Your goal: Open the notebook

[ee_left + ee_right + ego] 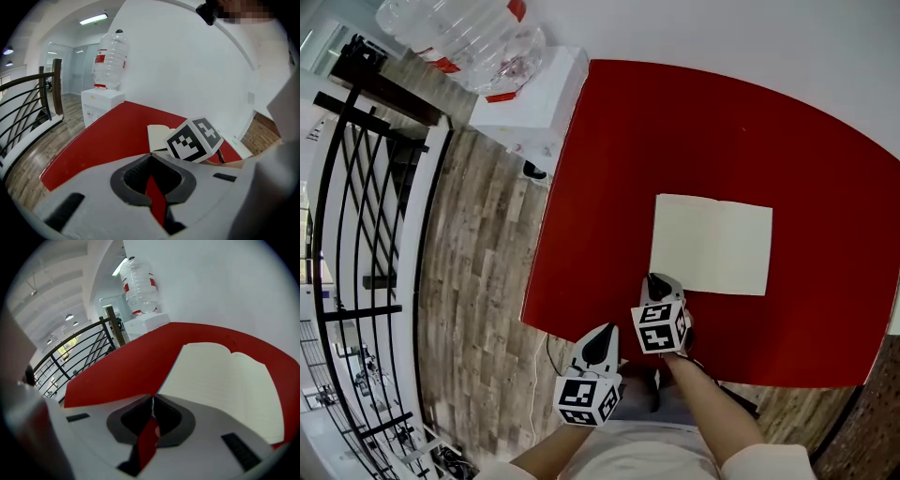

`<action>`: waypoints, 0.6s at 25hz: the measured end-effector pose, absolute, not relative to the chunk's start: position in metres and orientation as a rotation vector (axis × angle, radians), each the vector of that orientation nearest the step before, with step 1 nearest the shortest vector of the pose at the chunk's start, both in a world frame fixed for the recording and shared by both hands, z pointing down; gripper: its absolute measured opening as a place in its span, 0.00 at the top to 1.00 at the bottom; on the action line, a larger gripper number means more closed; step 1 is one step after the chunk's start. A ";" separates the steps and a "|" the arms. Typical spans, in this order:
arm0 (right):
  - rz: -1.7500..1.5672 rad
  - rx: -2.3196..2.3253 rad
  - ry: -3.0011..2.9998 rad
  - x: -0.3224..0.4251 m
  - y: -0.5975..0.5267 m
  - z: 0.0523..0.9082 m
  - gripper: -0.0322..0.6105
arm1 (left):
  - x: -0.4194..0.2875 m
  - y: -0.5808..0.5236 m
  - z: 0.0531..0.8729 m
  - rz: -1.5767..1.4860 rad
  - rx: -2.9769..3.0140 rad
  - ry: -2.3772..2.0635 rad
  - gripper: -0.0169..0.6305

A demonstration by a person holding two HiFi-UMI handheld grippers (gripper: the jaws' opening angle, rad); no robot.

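Observation:
The notebook [712, 244] lies open and flat on the red table [609, 169], showing two blank cream pages. My right gripper [654, 279] is shut, with its tips right at the notebook's near left corner. In the right gripper view the jaws [153, 398] meet in a thin line just before the page edge of the notebook [220, 376]; nothing shows between them. My left gripper [604, 330] hangs over the table's near edge, left of the right one, also shut and empty [150, 156]. The left gripper view shows the notebook [157, 133] behind the right gripper's marker cube [194, 139].
A white water dispenser [534, 98] with a large clear bottle [464, 37] stands off the table's far left corner. A black railing [366, 234] runs along the wooden floor [478, 281] on the left. A white wall lies beyond the table.

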State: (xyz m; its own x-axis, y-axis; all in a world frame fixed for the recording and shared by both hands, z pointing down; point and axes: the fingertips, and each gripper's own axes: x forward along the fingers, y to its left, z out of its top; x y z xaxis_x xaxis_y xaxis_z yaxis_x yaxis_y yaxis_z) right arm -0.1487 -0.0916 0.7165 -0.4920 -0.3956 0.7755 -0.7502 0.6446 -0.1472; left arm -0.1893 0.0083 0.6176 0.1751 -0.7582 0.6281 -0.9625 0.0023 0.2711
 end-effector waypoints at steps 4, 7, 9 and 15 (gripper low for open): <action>0.573 0.911 -2.128 -0.153 -0.089 0.718 0.93 | -0.197 0.011 0.620 0.391 1.780 -1.637 0.97; 0.582 0.921 -2.141 -0.155 -0.087 0.718 0.92 | -0.199 0.010 0.619 0.382 1.782 -1.641 0.97; 0.609 0.915 -2.157 -0.156 -0.085 0.717 0.88 | -0.199 0.010 0.618 0.378 1.786 -1.641 0.97; 0.652 0.915 -2.160 -0.154 -0.086 0.717 0.85 | -0.197 0.012 0.620 0.384 1.792 -1.630 0.97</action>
State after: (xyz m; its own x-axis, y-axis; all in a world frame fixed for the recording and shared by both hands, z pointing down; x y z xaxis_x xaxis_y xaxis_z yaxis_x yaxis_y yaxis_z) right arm -0.1538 -0.0864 0.7170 -0.5121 -0.4129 0.7532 -0.7605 0.6255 -0.1741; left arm -0.1974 0.0125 0.6195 0.1744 -0.7609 0.6250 -0.9598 0.0103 0.2804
